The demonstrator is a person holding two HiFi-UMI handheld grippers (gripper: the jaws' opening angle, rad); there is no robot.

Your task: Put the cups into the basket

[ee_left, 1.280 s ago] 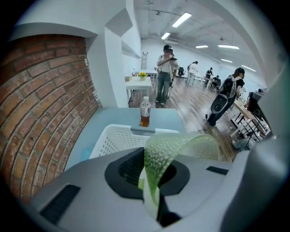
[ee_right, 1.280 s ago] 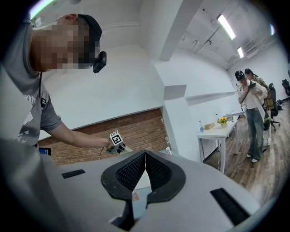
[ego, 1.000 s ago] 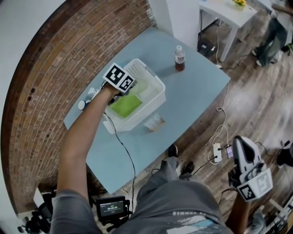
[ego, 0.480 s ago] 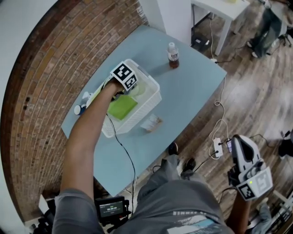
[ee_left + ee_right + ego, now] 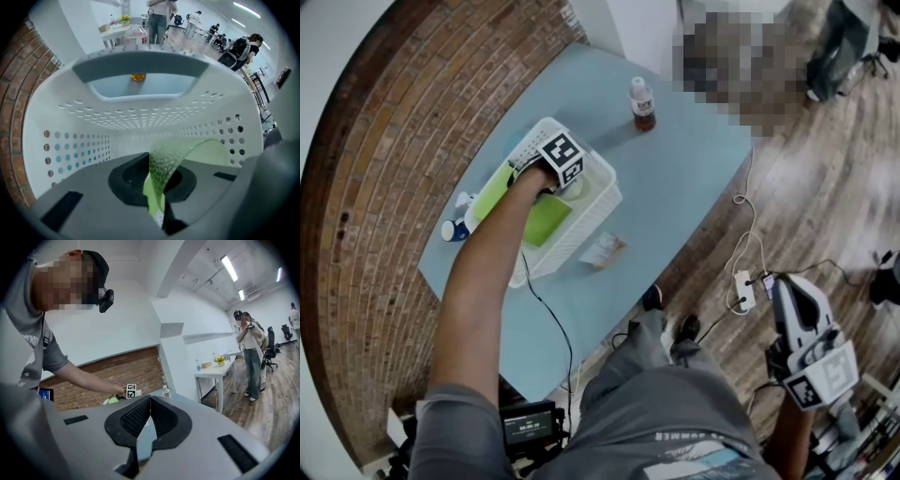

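Observation:
A white perforated basket (image 5: 598,208) stands on the light blue table (image 5: 694,178). My left gripper (image 5: 565,174) reaches down into it at its far end. In the left gripper view the left gripper (image 5: 157,180) is shut on the rim of a translucent pale green cup (image 5: 165,164), with the basket's wall (image 5: 140,119) all around. A darker green piece (image 5: 546,221) lies on the basket's floor. Another green piece (image 5: 492,192) shows beside the basket's left wall. My right gripper (image 5: 797,323) hangs low at the right over the wooden floor, and the right gripper (image 5: 149,401) is shut with nothing in it.
A small bottle of brown liquid (image 5: 641,101) stands at the table's far side. A small packet (image 5: 605,251) lies by the basket's near wall. Small items (image 5: 452,229) sit at the table's left edge. A power strip (image 5: 744,291) and cables lie on the floor.
My left gripper has moved further into the basket with the pale green cup in it. The right gripper has stayed where it was.

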